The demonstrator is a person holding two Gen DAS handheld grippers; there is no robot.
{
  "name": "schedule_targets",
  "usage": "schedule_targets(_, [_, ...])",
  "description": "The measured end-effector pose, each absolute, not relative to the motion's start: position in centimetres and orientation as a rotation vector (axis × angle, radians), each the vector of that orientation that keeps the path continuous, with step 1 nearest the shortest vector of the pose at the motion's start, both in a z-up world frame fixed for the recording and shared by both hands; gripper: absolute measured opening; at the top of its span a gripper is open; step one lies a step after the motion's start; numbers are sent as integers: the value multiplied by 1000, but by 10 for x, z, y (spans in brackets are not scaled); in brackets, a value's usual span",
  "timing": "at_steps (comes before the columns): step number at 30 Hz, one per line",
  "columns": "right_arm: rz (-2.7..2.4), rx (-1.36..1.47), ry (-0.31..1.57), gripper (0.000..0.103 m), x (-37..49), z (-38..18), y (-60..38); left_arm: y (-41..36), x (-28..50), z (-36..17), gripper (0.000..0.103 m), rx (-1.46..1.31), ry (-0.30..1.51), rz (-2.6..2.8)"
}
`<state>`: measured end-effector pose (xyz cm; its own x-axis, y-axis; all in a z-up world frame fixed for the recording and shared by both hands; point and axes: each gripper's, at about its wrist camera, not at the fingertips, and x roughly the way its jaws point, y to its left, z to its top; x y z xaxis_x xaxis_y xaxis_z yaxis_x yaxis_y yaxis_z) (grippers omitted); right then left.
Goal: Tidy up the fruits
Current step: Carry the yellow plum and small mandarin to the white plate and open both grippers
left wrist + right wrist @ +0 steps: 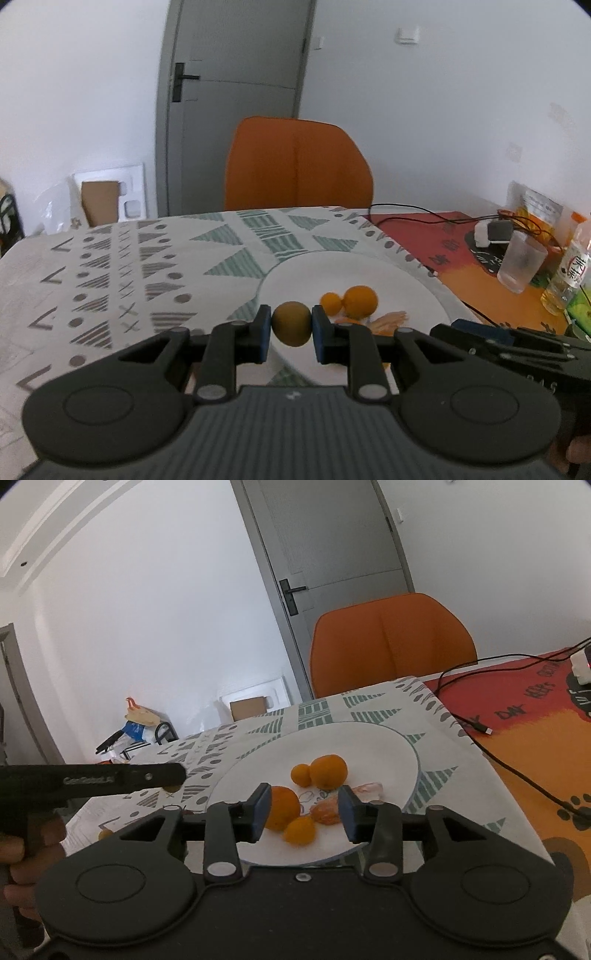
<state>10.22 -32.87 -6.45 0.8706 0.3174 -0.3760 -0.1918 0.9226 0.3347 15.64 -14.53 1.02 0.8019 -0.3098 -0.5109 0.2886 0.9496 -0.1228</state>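
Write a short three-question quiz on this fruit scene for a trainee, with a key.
1. True or false: the left gripper is shut on a greenish-brown fruit.
2. How many orange fruits lie on the white plate in the right wrist view? A) two B) four C) six
3. Fill in: behind the table stands an orange ____.

Key:
1. True; both pads press its sides.
2. B; two pairs, a large orange beside a small one, and another large and small between the open right gripper pads.
3. chair

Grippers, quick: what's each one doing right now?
Left gripper: closed on a greenish-brown fruit.
Right gripper: open, holding nothing, above the plate.
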Motion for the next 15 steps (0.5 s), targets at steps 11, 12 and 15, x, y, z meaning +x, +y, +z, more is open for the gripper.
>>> schedule_targets(11, [254,317,451,45,103,-70,-338,-162,168,12,22,-21,555,-333])
schedule_targets(12, [255,316,450,46,103,-69,-337,-161,167,13,24,-22,547,-328])
schedule_targets(15, [263,310,451,47,102,-69,-333,-157,165,14,26,-28,547,-326])
